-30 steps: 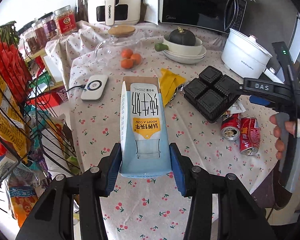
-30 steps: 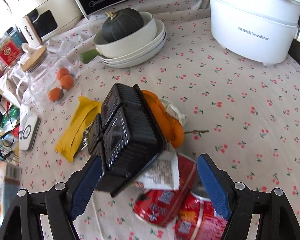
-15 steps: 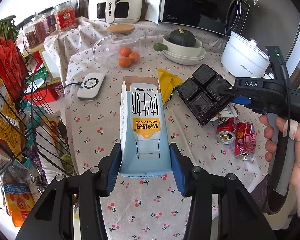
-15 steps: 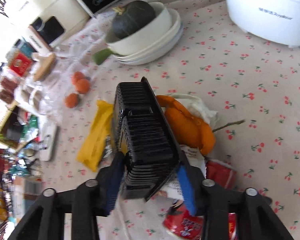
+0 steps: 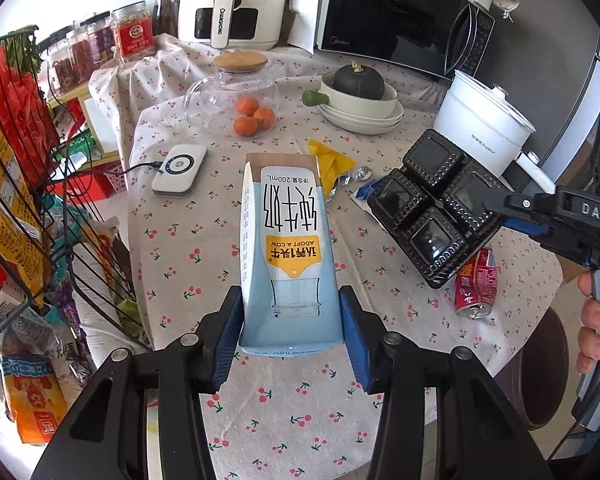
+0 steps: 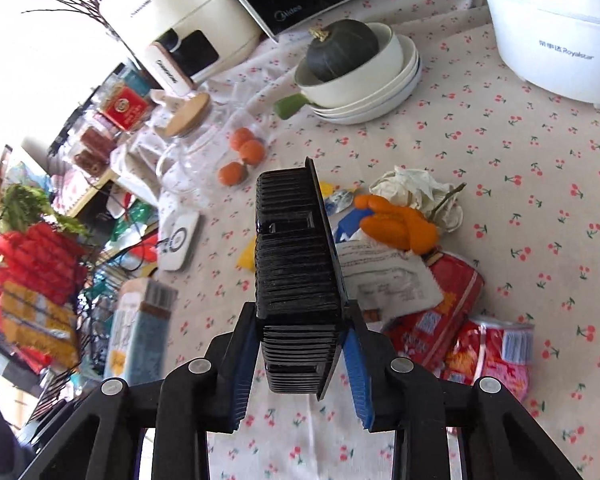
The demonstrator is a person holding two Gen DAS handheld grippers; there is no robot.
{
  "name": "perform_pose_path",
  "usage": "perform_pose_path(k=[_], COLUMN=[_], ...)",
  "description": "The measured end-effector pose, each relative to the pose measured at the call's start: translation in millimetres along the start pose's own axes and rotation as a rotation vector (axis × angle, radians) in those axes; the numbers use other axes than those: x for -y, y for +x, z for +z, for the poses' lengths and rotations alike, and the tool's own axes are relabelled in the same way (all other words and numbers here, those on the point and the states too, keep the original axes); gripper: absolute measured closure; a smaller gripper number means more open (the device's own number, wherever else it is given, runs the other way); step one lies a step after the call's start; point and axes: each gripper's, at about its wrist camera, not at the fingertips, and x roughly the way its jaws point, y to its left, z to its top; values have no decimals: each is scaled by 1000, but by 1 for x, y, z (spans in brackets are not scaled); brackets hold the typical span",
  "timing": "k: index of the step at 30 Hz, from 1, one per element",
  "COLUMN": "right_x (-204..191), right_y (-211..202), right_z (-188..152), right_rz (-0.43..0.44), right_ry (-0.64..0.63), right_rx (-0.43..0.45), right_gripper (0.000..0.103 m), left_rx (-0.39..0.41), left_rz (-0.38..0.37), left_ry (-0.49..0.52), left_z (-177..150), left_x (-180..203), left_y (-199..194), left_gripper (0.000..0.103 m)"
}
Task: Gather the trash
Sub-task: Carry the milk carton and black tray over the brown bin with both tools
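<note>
The right gripper [image 6: 298, 360] is closing its 2 blue pads on a black plastic tray [image 6: 296, 280], which is between the jaws and held on edge above the table [image 6: 540, 184]. The left gripper [image 5: 291, 336] is clamped on a blue and white milk carton [image 5: 290, 256], held upright over the cherry-print cloth. In the left wrist view the tray shows 4 square compartments and hangs tilted above the other rubbish. Under and beside it on the table lie 2 crushed red cans [image 6: 488, 356], an orange peel [image 6: 396, 222], a crumpled tissue [image 6: 420, 188], a printed paper wrapper [image 6: 384, 276] and a yellow wrapper [image 5: 328, 162].

The step in hand looks like lifting the tray clear. To do it well, keep the squeeze gentle, since thin plastic likely flexes and could slip. Raise it straight so its lower edge does not drag the paper or cans. No bin is visible in either view.
</note>
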Motion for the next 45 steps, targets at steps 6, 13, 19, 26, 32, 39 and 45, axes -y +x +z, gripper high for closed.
perform_pose_path(k=[6,13,19,26,32,39,45], right_x=[5,31,78,141,211,245,265], right_y=[-44,-109,-167,-209,-222,-250,-260], right_z=[-20,-38,-63,-104,-142,-163,-180], right_rz=[51,44,-86,-150,-140,-192,-272], right_ry=[0,31,55,122,314,360,366], right_rx=[29,91,160,188,121,125,106], right_gripper=[67,67,67,67,67,67,67], left_rx=[3,-7,-15,-30,-47,-69,-81], left_rz=[-28,-78,-129,-179,-204,-226,-343], left_ry=[28,55,72,127,271,428,511], left_z=[-7,-14,-17,-23,-42,-74,-98], left_x=[15,39,75,139,210,279,327], left_y=[-6,-12,-12,-6,1,12,20], left_gripper=[53,53,53,53,53,53,53])
